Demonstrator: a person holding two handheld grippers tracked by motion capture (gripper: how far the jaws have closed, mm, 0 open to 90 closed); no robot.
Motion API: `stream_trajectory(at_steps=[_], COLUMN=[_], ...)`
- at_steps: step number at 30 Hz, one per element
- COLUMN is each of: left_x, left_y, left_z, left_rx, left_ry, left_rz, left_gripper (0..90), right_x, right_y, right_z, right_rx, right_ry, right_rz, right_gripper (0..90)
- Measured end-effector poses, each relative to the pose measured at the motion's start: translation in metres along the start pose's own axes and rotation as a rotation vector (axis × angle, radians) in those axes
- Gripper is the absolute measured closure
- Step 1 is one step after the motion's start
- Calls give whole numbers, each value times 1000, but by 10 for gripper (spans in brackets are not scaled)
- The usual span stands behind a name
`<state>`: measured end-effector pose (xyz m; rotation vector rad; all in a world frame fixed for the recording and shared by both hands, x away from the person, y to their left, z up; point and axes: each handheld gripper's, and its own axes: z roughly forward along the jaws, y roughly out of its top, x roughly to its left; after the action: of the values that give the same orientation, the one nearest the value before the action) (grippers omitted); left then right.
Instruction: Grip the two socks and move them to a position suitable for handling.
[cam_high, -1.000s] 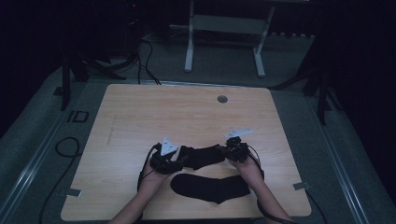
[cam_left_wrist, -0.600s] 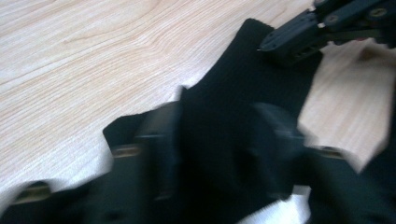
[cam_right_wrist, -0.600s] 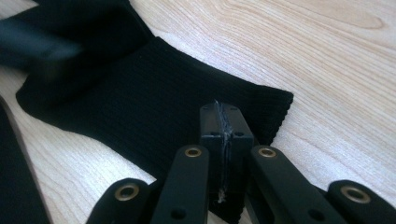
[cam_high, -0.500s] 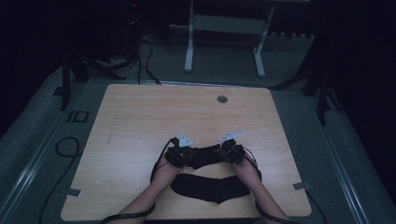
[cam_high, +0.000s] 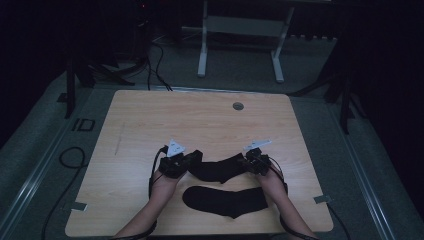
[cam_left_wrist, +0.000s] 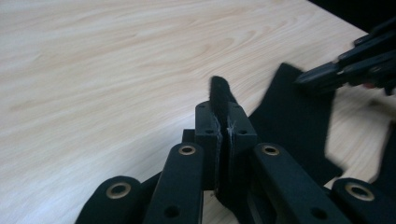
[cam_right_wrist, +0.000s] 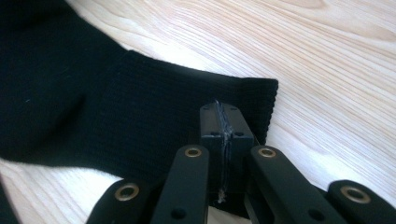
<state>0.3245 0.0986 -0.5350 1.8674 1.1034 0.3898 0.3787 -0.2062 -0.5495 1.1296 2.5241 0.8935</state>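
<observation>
the left gripper (cam_high: 189, 161) has just squeezed its jaws together on one end of a black sock (cam_high: 220, 167) – a bit of cloth pokes up between them. the right gripper (cam_high: 248, 162) pinches the sock's other end, at the cuff. the sock lies stretched between them on a light wooden table (cam_high: 150, 120). a second sock (cam_high: 225, 201) lies nearer the person. the room is dark – a grey floor (cam_high: 45, 135), some cables (cam_high: 150, 60).

Dim lab or recording studio, lone light-wood table (cam_high: 150, 120) with round cable grommet (cam_high: 238, 106), grey carpeted floor (cam_high: 45, 150), black cables (cam_high: 70, 160) trailing across it, white metal stand legs (cam_high: 202, 55) behind, dark surroundings, taped table corners
</observation>
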Motion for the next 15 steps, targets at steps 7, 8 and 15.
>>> stream_trajectory(at_steps=[7,8,15], left_x=[11,10,5], left_y=[-16,-19,-28], left_z=[3,5,13], left_rx=[51,60,126], left_ry=[12,8,-5], left_rz=[-55,-66,-41], left_gripper=[853,847,743], right_x=[-10,-11,-16], right_y=[-8,-9,-23], right_z=[-6,-7,-16], right_rx=[-11,-15,-37], right_ry=[-19,-21,-21], right_rz=[35,40,74], right_gripper=[885,882,845])
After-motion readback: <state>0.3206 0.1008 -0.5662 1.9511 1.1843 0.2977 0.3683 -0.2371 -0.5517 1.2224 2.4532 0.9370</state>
